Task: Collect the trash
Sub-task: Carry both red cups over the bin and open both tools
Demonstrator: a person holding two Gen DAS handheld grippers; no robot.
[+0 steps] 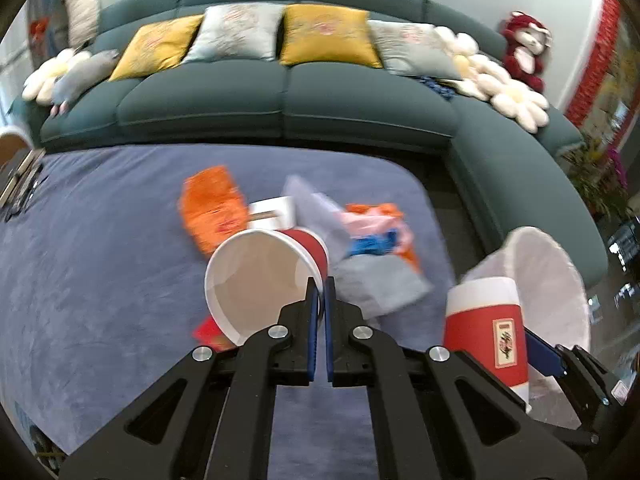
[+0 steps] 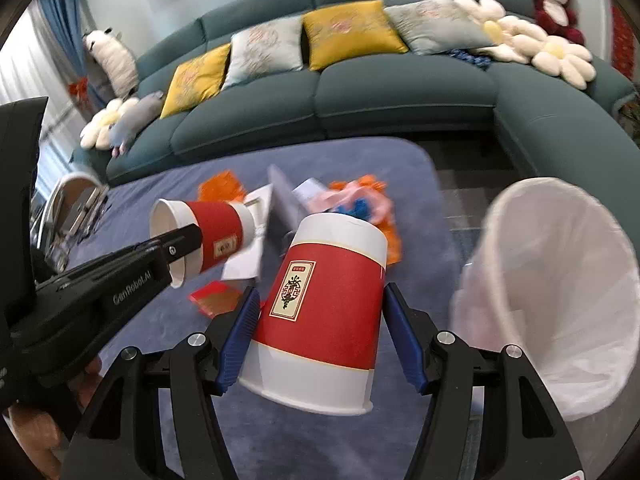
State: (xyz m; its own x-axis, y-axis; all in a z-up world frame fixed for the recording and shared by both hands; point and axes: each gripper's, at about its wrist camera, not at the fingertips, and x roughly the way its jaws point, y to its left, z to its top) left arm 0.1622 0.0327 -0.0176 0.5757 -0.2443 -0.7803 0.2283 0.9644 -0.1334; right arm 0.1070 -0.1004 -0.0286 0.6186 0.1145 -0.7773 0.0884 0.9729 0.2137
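My left gripper (image 1: 319, 300) is shut on the rim of a red-and-white paper cup (image 1: 260, 276), held above the blue cloth with its mouth toward the camera; it also shows in the right wrist view (image 2: 208, 236). My right gripper (image 2: 320, 340) is shut on a second red-and-white paper cup (image 2: 320, 304), held upside down; this cup shows in the left wrist view (image 1: 486, 328) too. A white-lined trash bin (image 2: 560, 300) stands just right of that cup. More trash lies on the cloth: an orange wrapper (image 1: 212, 208), plastic bags (image 1: 372, 232) and a red packet (image 2: 216, 300).
The blue cloth (image 1: 100, 260) covers a low table. A teal corner sofa (image 1: 280, 100) with cushions and plush toys wraps round the far and right sides. A metal object (image 2: 76, 208) sits at the table's left edge.
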